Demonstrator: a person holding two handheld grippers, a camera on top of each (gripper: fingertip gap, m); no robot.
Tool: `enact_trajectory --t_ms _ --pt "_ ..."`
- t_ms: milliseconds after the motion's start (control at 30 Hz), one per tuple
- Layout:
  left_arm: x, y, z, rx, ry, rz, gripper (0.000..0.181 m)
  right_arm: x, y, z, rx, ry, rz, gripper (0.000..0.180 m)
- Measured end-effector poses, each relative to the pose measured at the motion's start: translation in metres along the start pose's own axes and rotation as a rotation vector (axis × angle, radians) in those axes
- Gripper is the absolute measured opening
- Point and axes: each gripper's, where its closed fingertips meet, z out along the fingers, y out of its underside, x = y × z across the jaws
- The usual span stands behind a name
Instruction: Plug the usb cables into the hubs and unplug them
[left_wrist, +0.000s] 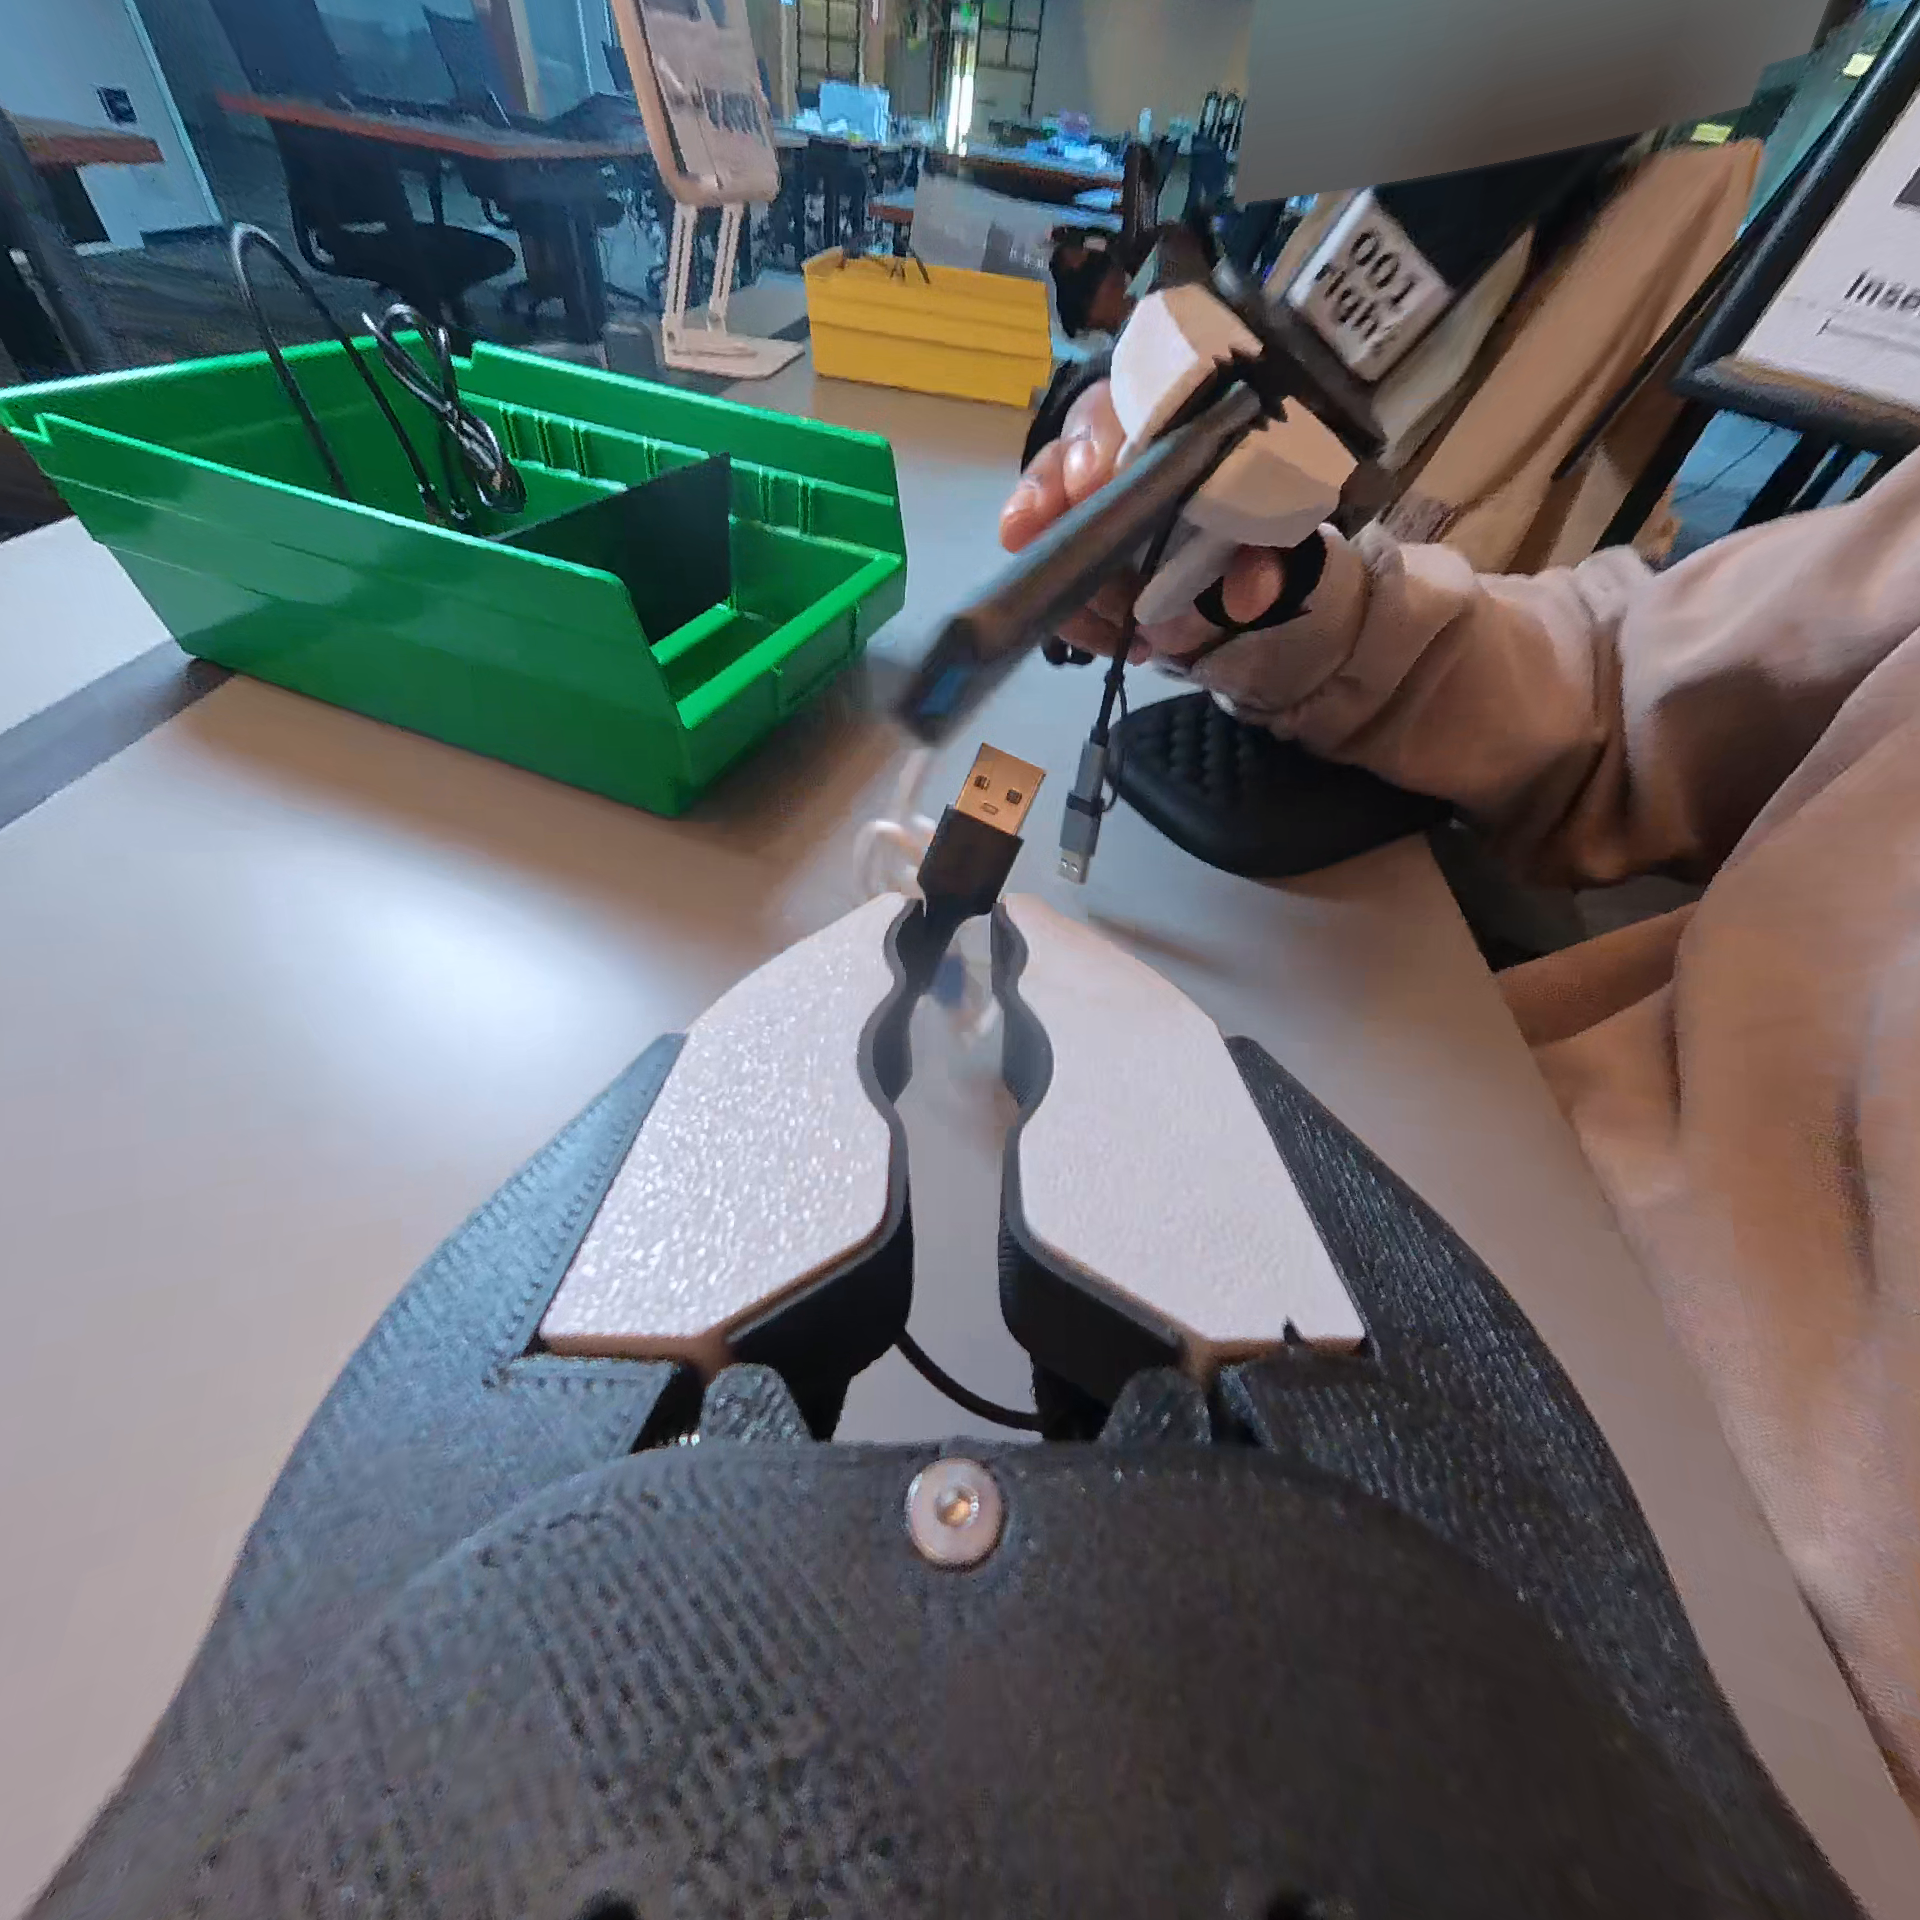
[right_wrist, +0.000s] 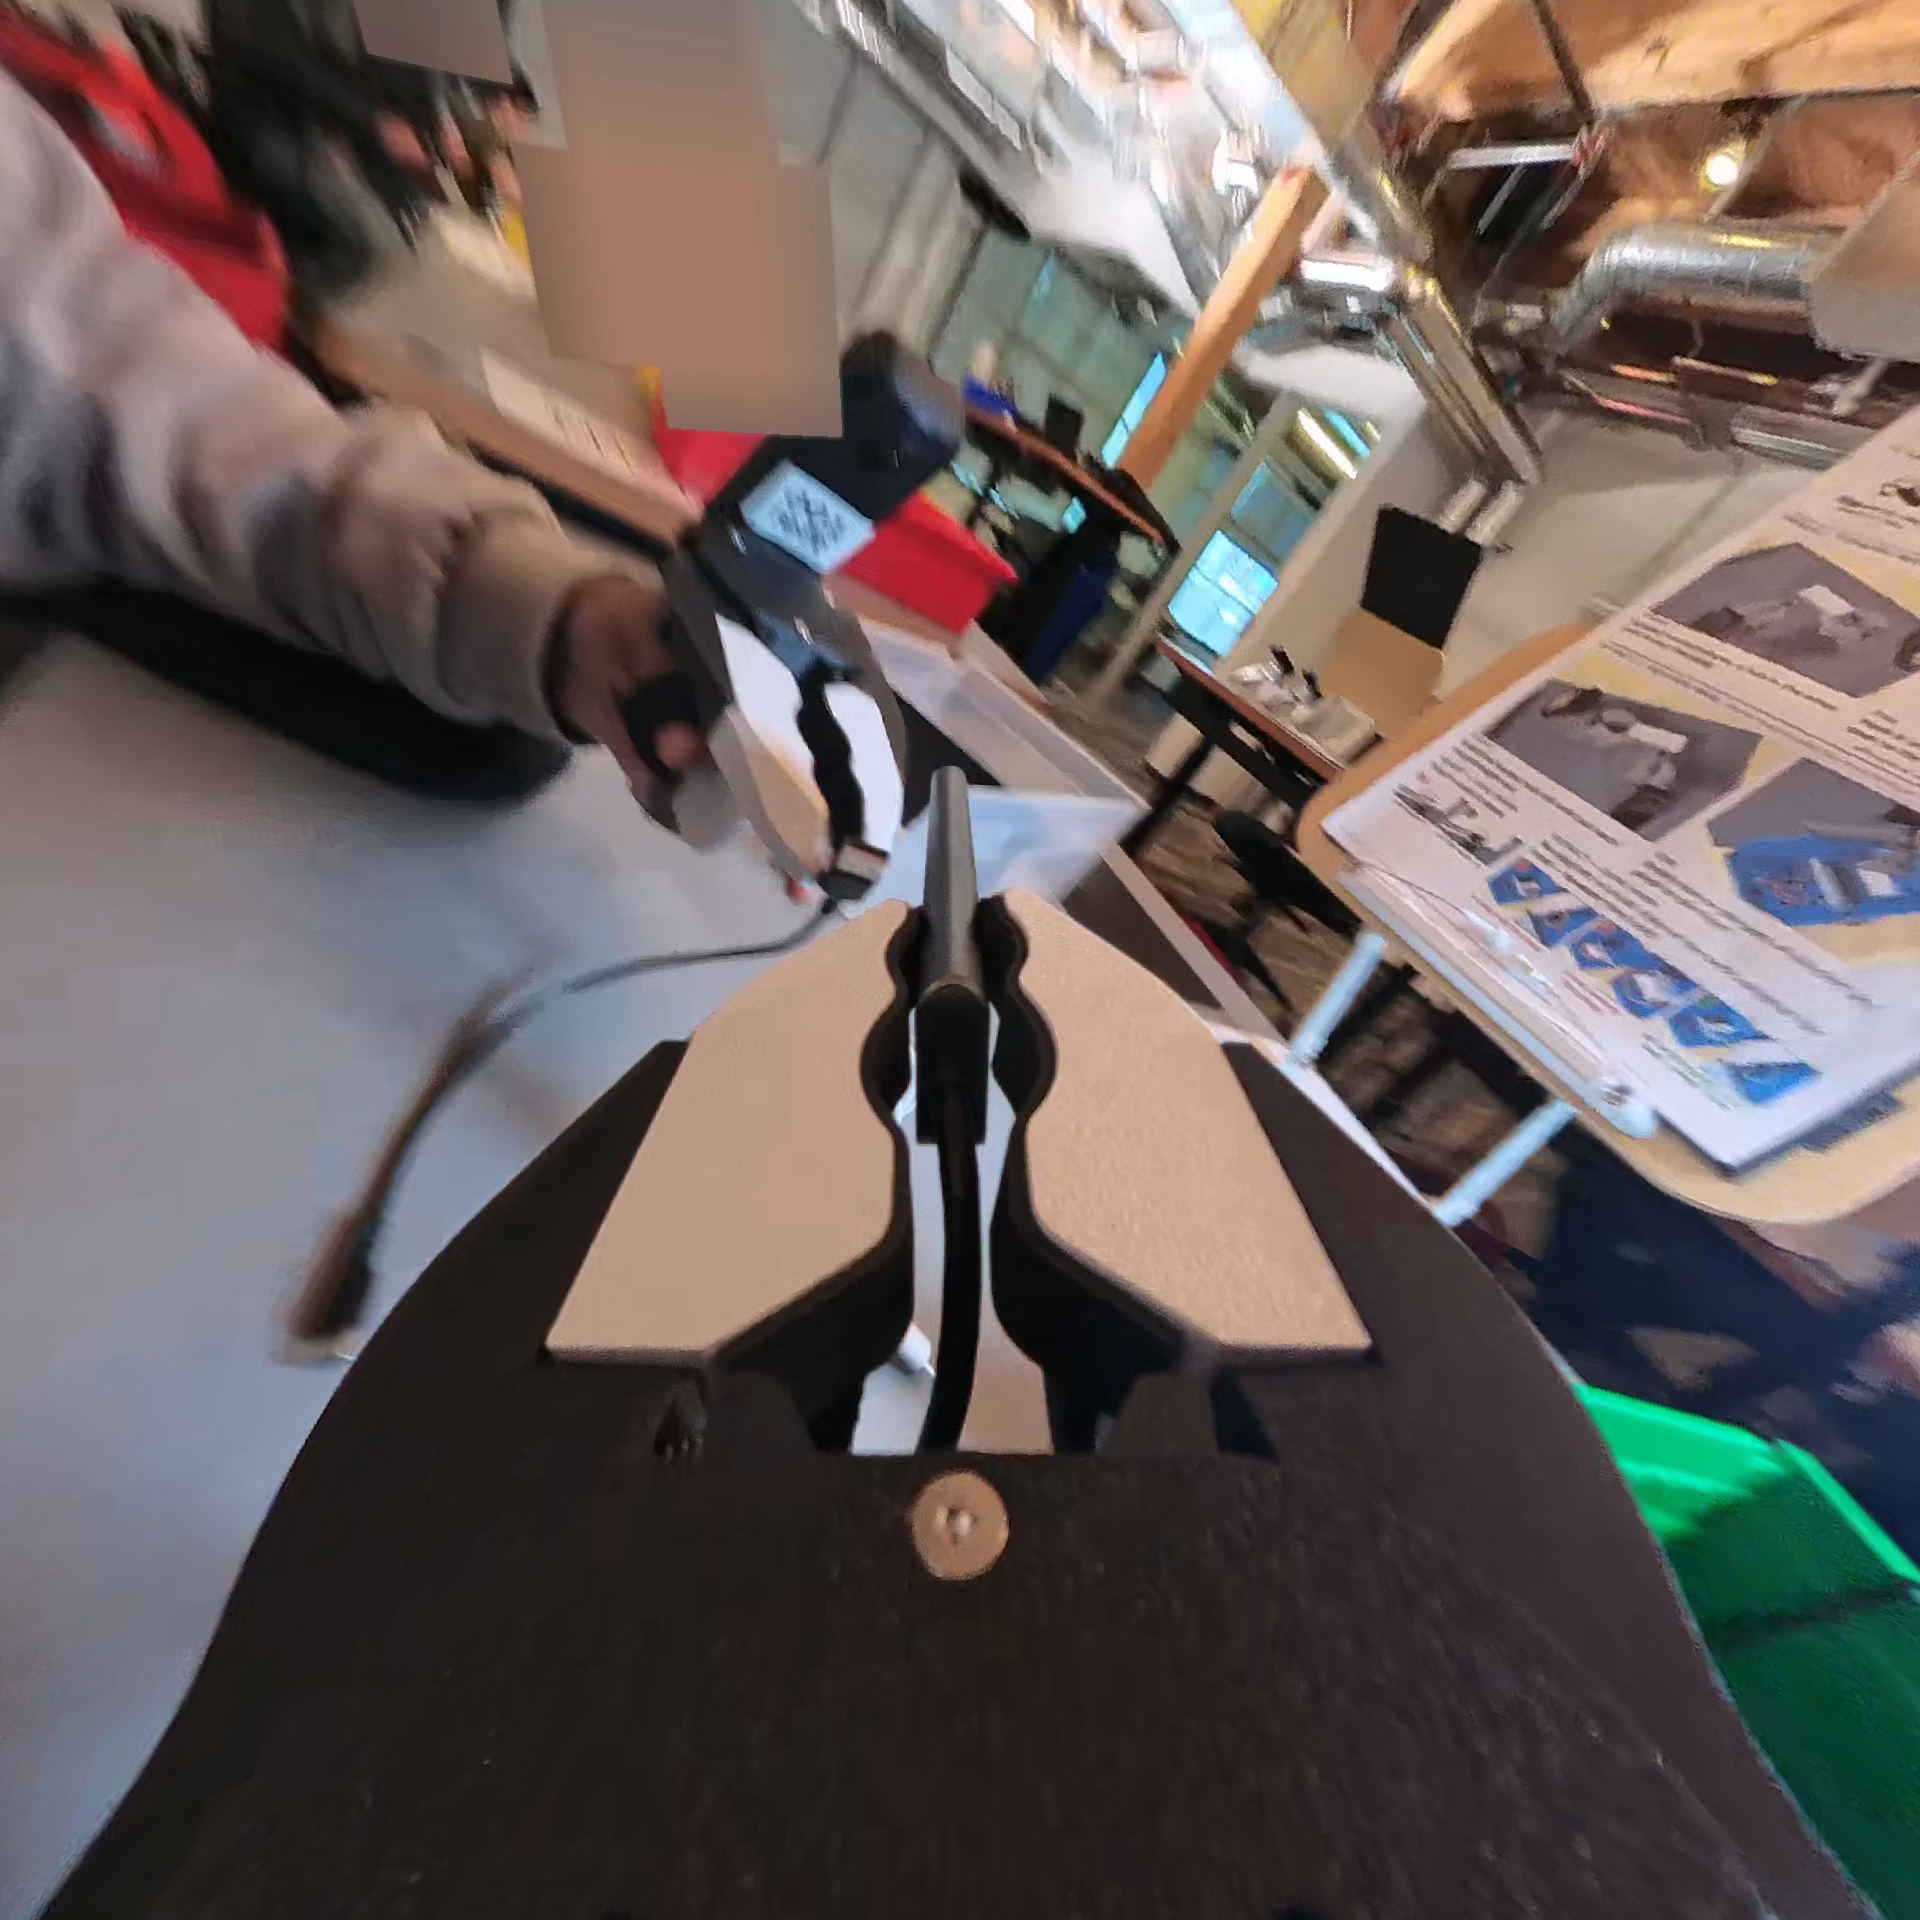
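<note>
Left claw (left_wrist: 951, 914) clamped on black usb cable (left_wrist: 982, 826) at frame centre, right claw (right_wrist: 951, 914) clamped on dark hub (right_wrist: 948, 883), green bin (left_wrist: 499, 582) upper left on tabletop (left_wrist: 312, 987)

Premises present as an open-plan workshop or lab with an industrial shell: exposed silver ductwork (right_wrist: 1704, 260) and timber beams (right_wrist: 1226, 312) run overhead at far right. Rows of dark-framed workbenches (left_wrist: 436, 156) with office chairs (left_wrist: 416, 249) fill the far background, and plastic parts bins stand on the pale worktable (left_wrist: 312, 987), a green one (left_wrist: 468, 582) at near left and a yellow one (left_wrist: 925, 322) farther back. Printed instruction sheets with photographs (right_wrist: 1662, 831) rest on a tilted board at right.
</note>
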Motion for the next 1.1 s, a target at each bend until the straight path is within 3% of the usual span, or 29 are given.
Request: enact_trajectory --t_ms 100,233,300,367,467,733,867,1000,1100 --pt "0.006 -0.007 -0.004 0.033 0.052 -0.035 0.015 0.001 -0.019 -0.012 0.157 -0.113 0.200 0.011" --pt "0.024 -0.009 0.003 0.023 0.086 0.073 0.043 -0.001 -0.019 -0.013 0.223 -0.180 0.334 0.011" --pt "0.034 -0.020 0.005 0.063 0.066 0.186 0.038 -0.006 -0.017 -0.009 0.226 -0.215 0.368 0.011" --pt "0.037 -0.028 0.005 0.066 0.007 0.284 0.014 -0.014 -0.013 -0.004 0.201 -0.248 0.368 0.011" --pt "0.039 -0.028 0.001 0.018 -0.054 0.418 0.013 -0.020 -0.005 0.000 0.135 -0.274 0.352 0.011" --pt "0.057 -0.023 0.009 -0.140 -0.115 0.737 0.012 -0.037 0.035 0.010 -0.282 -0.231 -0.045 0.017" --pt "0.061 -0.017 0.020 -0.201 -0.131 0.828 0.011 -0.048 0.037 0.025 -0.373 -0.194 -0.273 0.017" --pt "0.060 -0.018 0.023 -0.166 -0.132 0.802 0.013 -0.048 0.039 0.028 -0.418 -0.153 -0.385 0.011" --pt "0.049 -0.023 0.015 -0.098 -0.109 0.638 0.020 -0.037 0.041 0.021 -0.423 -0.128 -0.363 0.011"
